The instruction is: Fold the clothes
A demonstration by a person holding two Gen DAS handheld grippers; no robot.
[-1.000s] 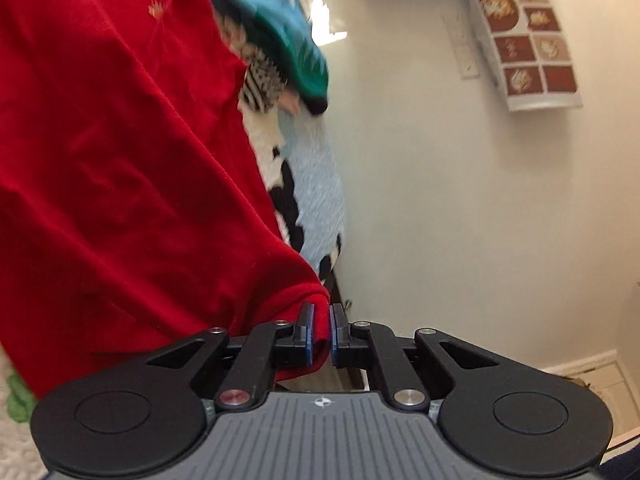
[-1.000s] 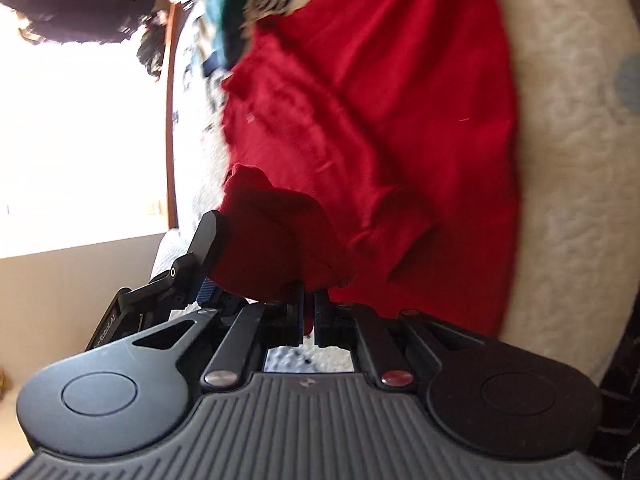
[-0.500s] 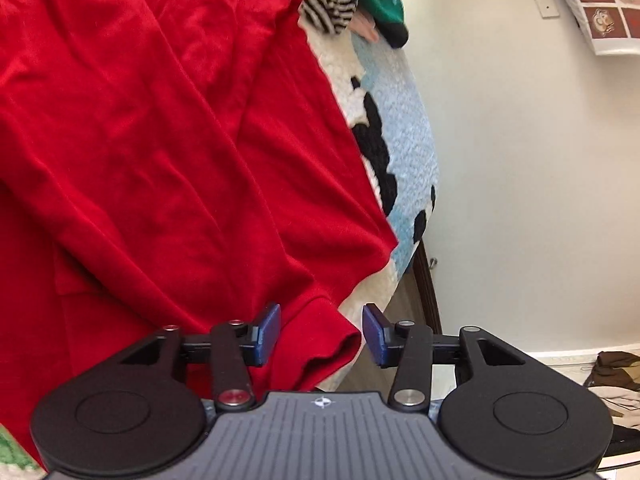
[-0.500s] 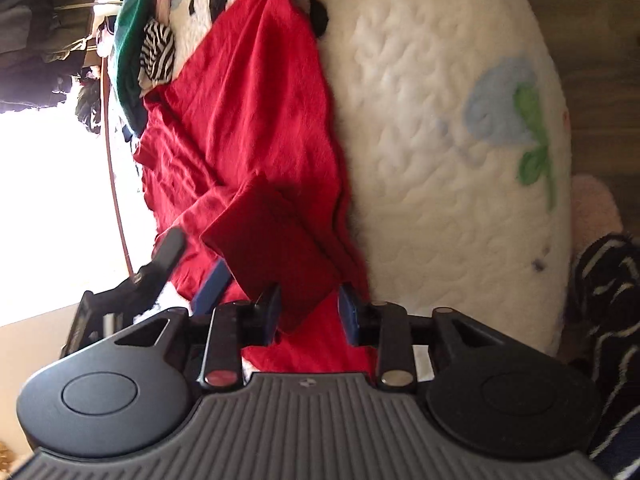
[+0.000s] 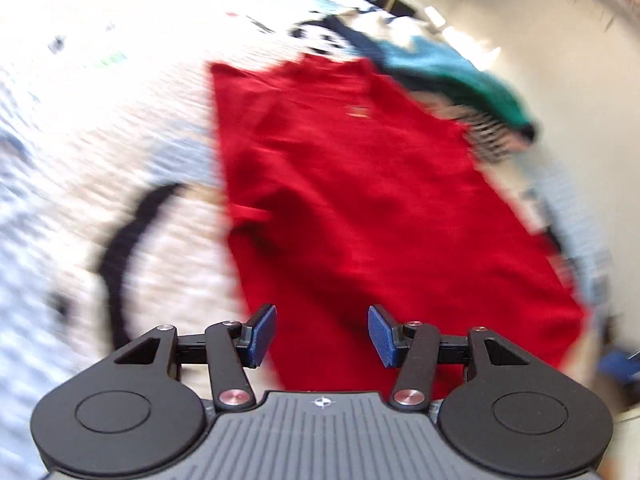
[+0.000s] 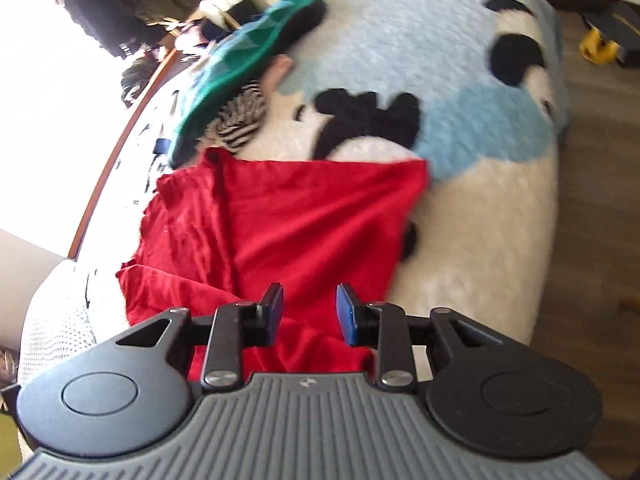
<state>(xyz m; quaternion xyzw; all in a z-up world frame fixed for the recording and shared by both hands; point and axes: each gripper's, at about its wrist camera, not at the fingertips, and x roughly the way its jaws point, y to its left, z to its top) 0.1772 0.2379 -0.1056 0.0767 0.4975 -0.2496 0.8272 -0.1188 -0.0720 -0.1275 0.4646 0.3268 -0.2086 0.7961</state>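
Note:
A red shirt lies spread on the bed, partly folded, with a sleeve laid over its body. It also shows in the right wrist view. My left gripper is open and empty, hovering above the shirt's near edge. My right gripper is open and empty, above the shirt's near part. Both views are motion-blurred.
A white and blue fleece blanket with black shapes covers the bed. A green and teal garment and a striped one lie in a pile beyond the shirt; the pile also shows in the left wrist view. Wooden floor lies right of the bed.
Both grippers were shut on the red shirt a second ago. They opened, let it go, and have pulled back and swung round; the shirt now lies flat on the bed.

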